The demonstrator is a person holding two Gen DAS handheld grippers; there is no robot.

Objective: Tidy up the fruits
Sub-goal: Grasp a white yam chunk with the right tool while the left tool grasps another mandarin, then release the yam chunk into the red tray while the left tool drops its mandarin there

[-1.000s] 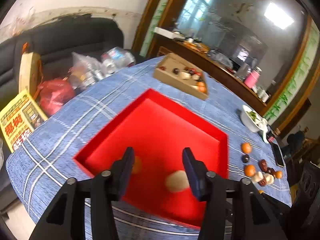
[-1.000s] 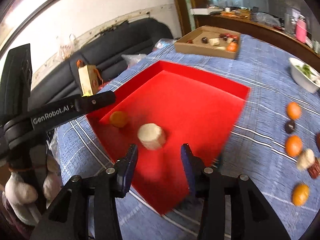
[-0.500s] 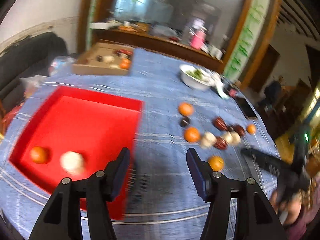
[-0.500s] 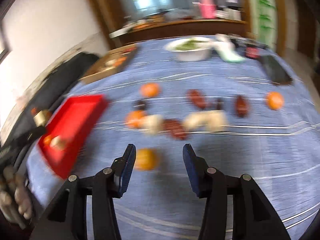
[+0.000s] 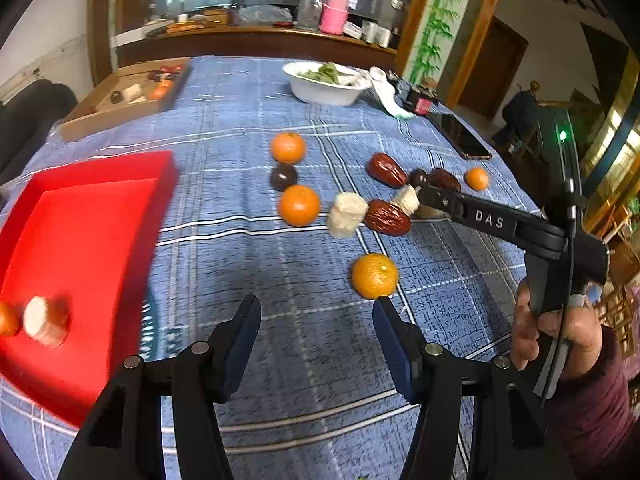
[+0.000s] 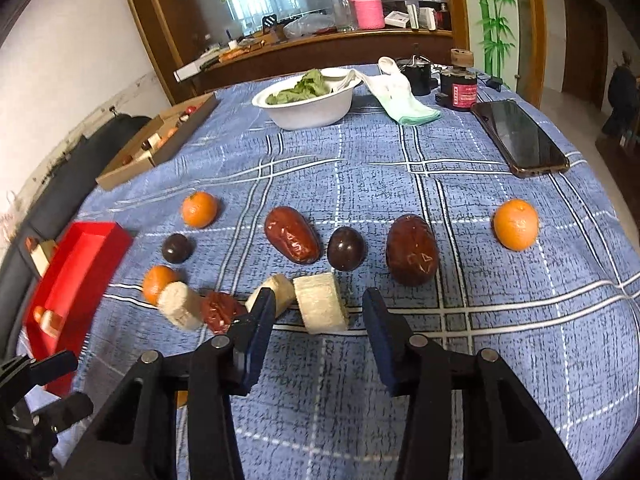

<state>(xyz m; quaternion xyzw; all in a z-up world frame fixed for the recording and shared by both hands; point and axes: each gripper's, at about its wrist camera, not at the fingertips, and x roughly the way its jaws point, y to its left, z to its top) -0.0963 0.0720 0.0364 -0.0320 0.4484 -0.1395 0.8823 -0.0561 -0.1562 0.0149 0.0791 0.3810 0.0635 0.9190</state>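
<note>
Two items lie in the red tray (image 5: 86,236) so far: a small orange (image 5: 7,319) and a pale cut chunk (image 5: 42,321) touching it, both in the tray's near corner. The tray is the reference for everything below. Remaining fruit sits loose on the blue checked tablecloth (image 5: 304,360), all to the right of the tray: a mandarin (image 5: 375,275) nearest the left gripper (image 5: 316,340), a second mandarin (image 5: 299,205) touching a pale cylinder piece (image 5: 346,215), a red date (image 5: 387,218) against that, a dark round fruit (image 5: 283,177) and another mandarin (image 5: 288,147) farther back, more dates and a small orange (image 5: 477,179) farthest from the tray. Left gripper: jaws spread, nothing between them, the near mandarin just beyond the right fingertip. Right gripper (image 6: 319,320): jaws closing, with a pale cut block (image 6: 322,307) between them; pads not seen pressing on it yet, so no grip confirmed. A second pale piece (image 6: 276,292) sits partly behind the left finger. Cardboard box (image 5: 126,96) beyond the tray holds other fruit; whether it belongs to this sort I cannot tell. Judgement: early stage, roughly two pieces placed against about a dozen left. Likely step in hand is pickup of the pale block on the right and the near mandarin on the left.
</note>
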